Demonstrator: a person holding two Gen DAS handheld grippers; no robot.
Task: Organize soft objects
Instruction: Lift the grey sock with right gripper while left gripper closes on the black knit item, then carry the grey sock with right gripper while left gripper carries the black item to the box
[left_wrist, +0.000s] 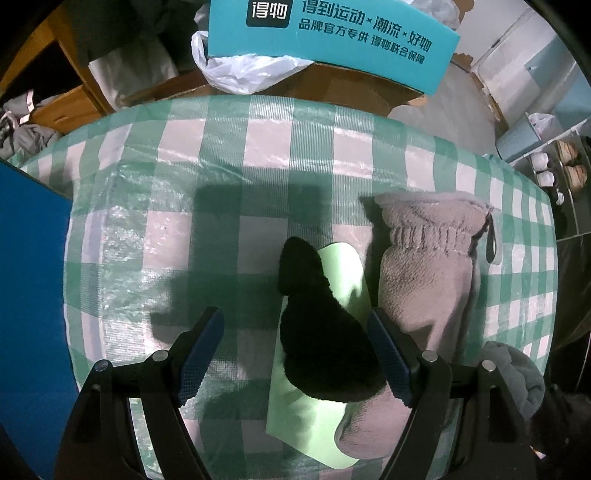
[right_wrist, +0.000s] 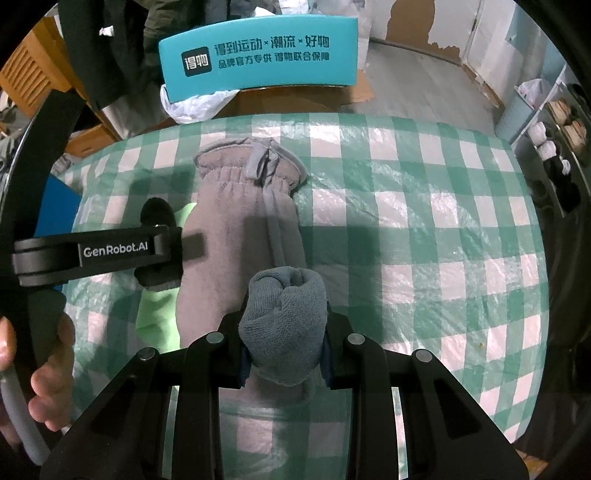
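over the checked cloth (left_wrist: 258, 155) two steps are being handled at once. the right gripper (right_wrist: 284, 354) is clenched on a rolled grey towel (right_wrist: 282, 325), which is held above the lower end of a long pinkish fleece mitten (right_wrist: 243, 229) lying flat on the cloth. the left gripper (left_wrist: 295, 354) stands released, its jaws spread wide, with a black fuzzy mitten (left_wrist: 321, 332) between them but not yet pressed; the right-hand pad sits just beside the black pile, the left-hand pad well apart from it. the black mitten rests on a pale green sheet (left_wrist: 347, 273), just beside the fleece mitten.

the step in hand is judged to be the pickup of the black mitten. it would be done well if the jaws were centred over the thickest part of the mitten (the wide lower body, not the narrow tip) and lowered until the pads straddle it fully before closing. the green sheet should be kept out of the pinch, or it may be lifted too. the fleece mitten is close to the right-hand pad and could be snagged. the towel should be kept still meanwhile, so the roll is not loosened.
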